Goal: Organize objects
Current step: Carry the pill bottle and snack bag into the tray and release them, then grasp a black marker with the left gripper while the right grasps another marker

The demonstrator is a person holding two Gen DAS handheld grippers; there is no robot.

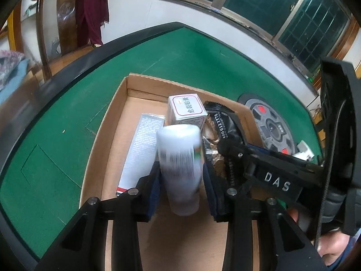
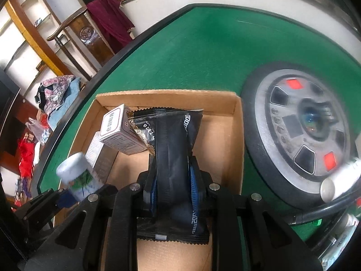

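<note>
Gripping a white bottle [image 1: 180, 169] lengthwise along its fingers, the left gripper [image 1: 182, 180] is hovering over the cardboard box [image 1: 106, 135]; beside it the right gripper [image 2: 174, 180] is pinching a black packet [image 2: 173, 149], also over the box.

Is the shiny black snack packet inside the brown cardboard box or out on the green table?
Inside. The shiny black snack packet hangs over the brown cardboard box floor, within its walls, pinched by the right gripper.
</note>
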